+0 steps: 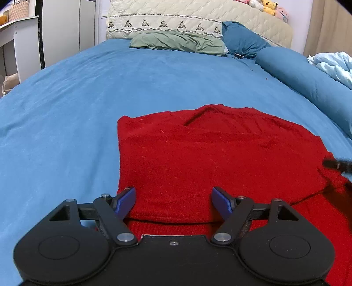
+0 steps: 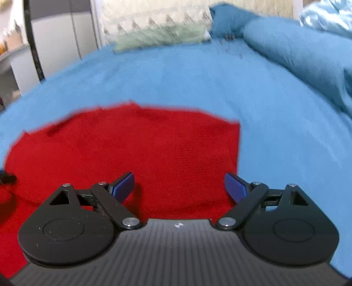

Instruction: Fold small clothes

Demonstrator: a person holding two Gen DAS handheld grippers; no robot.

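Observation:
A red knit garment (image 1: pixel 220 158) lies folded flat on the blue bedsheet (image 1: pixel 88 99), with a folded layer edge near its front. My left gripper (image 1: pixel 173 199) is open and empty, low over the garment's near left part. My right gripper (image 2: pixel 179 186) is open and empty over the garment's (image 2: pixel 132 154) near right part; its right finger (image 2: pixel 235 187) sits at the garment's right edge. The right gripper's tip shows blurred at the right edge of the left wrist view (image 1: pixel 336 165). The right wrist view is motion-blurred.
A green pillow (image 1: pixel 178 41) and a blue pillow (image 1: pixel 242 39) lie at the headboard (image 1: pixel 198 19). A long blue bolster (image 1: pixel 308 81) runs along the right side, with a pale blue quilt (image 1: pixel 334 66) beyond. White furniture (image 1: pixel 19 44) stands left of the bed.

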